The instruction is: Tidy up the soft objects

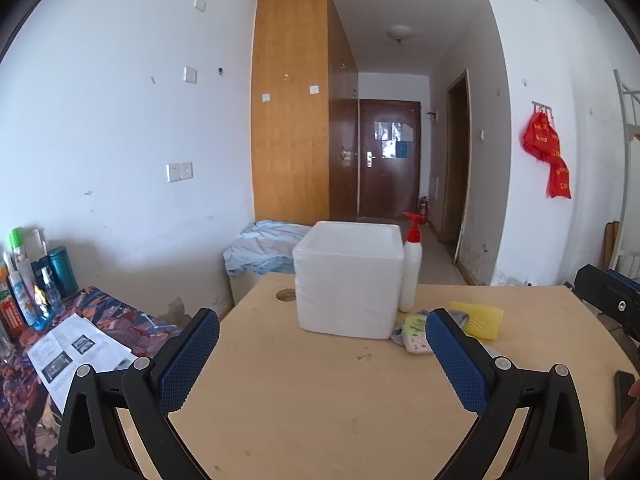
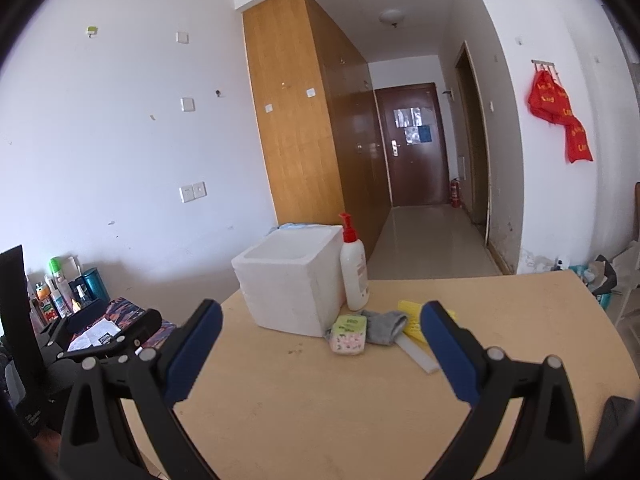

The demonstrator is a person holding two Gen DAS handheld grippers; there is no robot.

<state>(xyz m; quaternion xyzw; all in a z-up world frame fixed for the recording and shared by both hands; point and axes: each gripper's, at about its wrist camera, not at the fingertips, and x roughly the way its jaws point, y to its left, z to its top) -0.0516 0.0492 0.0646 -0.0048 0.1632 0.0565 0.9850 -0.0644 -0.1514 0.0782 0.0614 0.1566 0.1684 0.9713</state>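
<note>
Right wrist: pump bottle (image 2: 355,276) label unreadable, red bags' (image 2: 560,118) yellow lettering illegible

Even, soft daylight, source unseen; sharp centre, strong fisheye bending, dark vignetted corners, hallway apparently dimmer.

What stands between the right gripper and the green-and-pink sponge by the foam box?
Nothing visible. The right gripper is open above bare table, and the sponge lies ahead beside the foam box, touching the grey sock.

A pump bottle (image 2: 355,276) stands on the wooden table (image 2: 320,408); red bags (image 2: 560,116) hang on the wall; spray bottles (image 1: 28,284) line the left side.
</note>
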